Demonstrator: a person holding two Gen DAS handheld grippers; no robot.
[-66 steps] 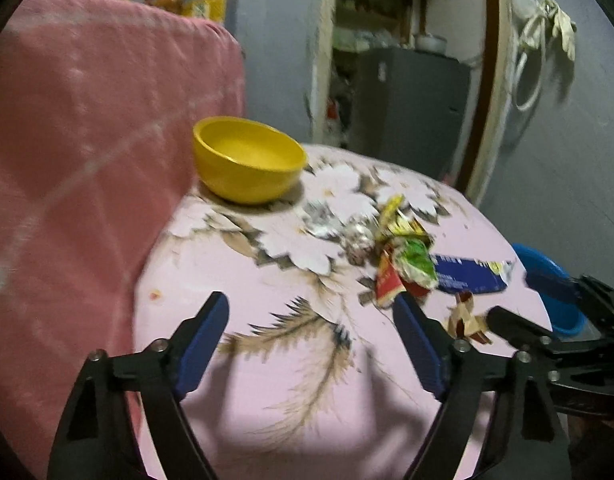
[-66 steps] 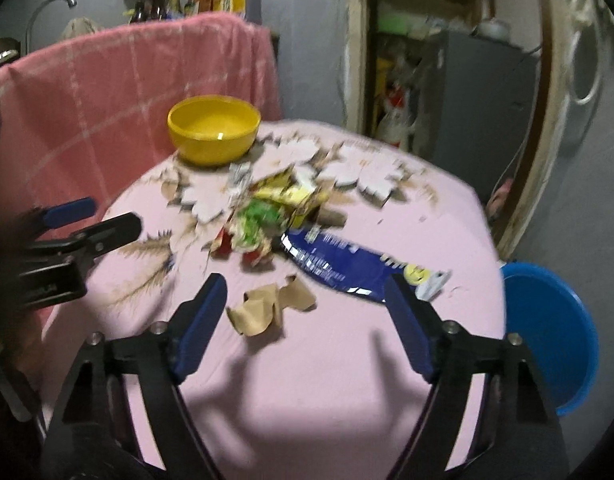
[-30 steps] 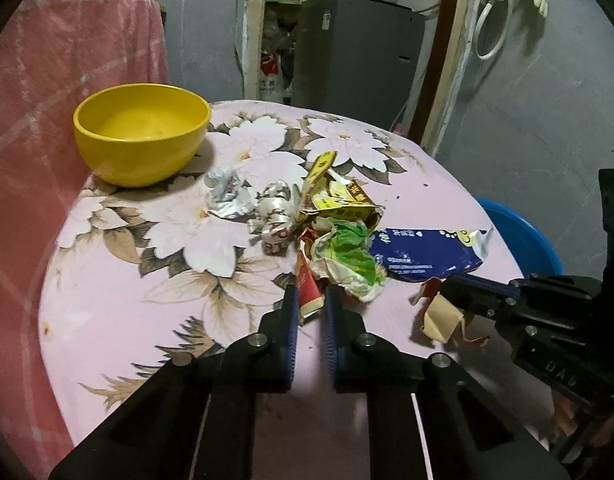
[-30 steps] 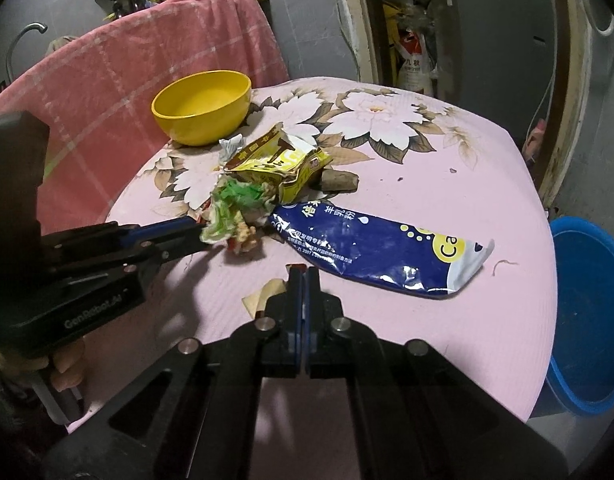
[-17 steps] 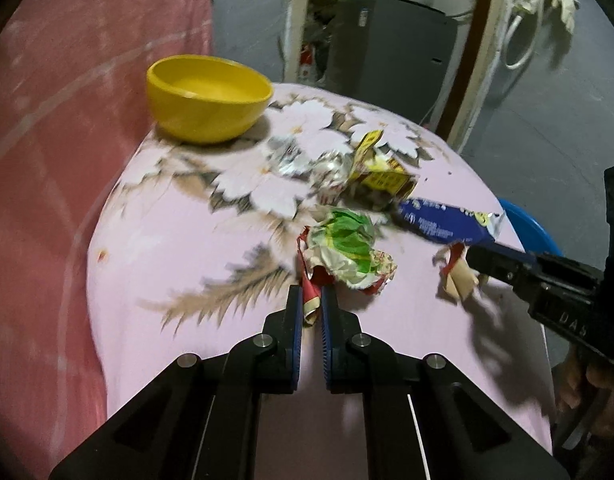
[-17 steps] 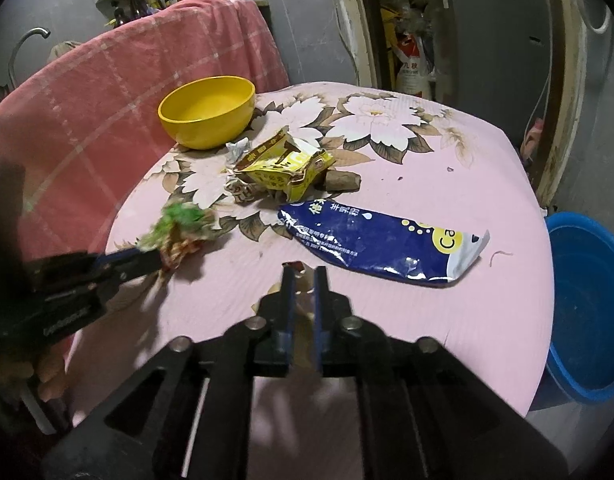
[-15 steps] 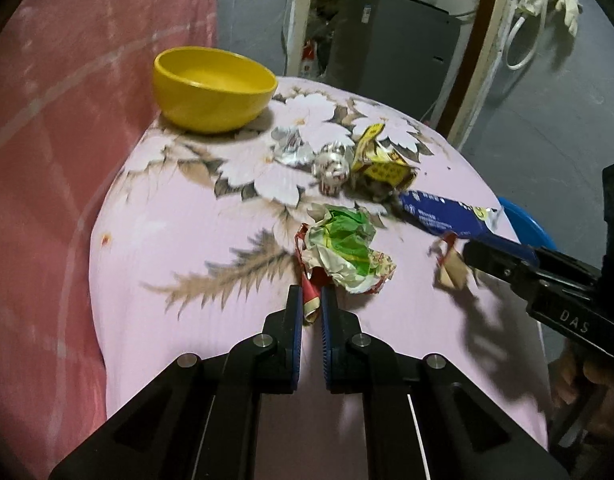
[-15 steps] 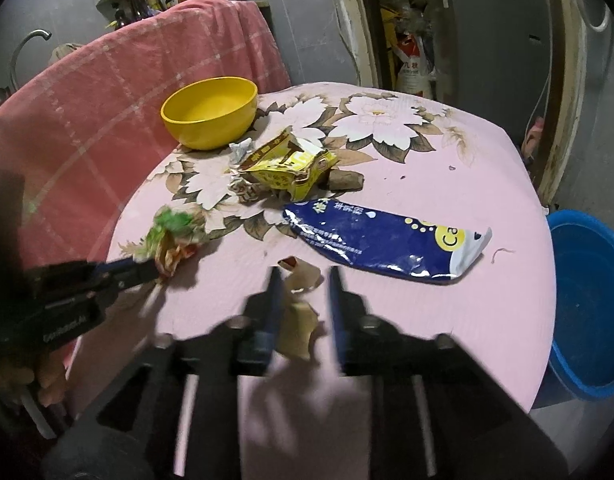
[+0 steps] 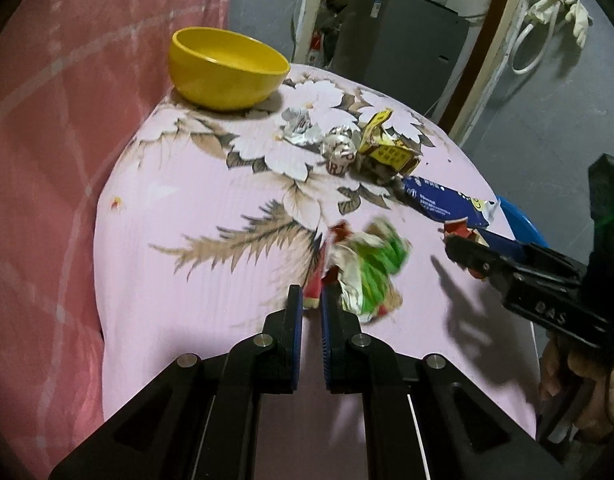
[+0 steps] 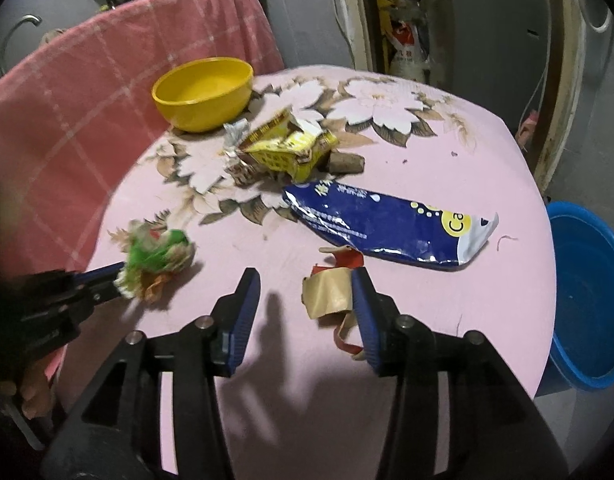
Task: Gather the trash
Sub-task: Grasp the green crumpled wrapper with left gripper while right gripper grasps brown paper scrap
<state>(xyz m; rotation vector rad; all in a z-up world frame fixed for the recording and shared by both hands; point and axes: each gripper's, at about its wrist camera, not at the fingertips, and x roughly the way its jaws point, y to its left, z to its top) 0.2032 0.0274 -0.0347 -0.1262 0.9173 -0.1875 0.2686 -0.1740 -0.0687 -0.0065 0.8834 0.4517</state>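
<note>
The left gripper (image 9: 308,300) pinches a crumpled green wrapper (image 9: 367,264) near the table's left; the right gripper (image 10: 305,280) is opening, a brown scrap (image 10: 327,294) loose against its right finger

Crumpled green wrapper (image 9: 367,264) pinched, brown scrap (image 10: 331,292) on tablecloth

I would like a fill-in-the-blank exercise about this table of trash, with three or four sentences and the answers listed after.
1. The left gripper is shut on the crumpled green and white ____.
2. The round yellow plastic bowl stands beside the ____ checked cloth.
3. The torn brown paper scrap lies between the right gripper's ____ jaws.
4. Beside the pink flowered table stands a round ____ plastic basin.

Missing words: wrapper; pink; opening; blue
</note>
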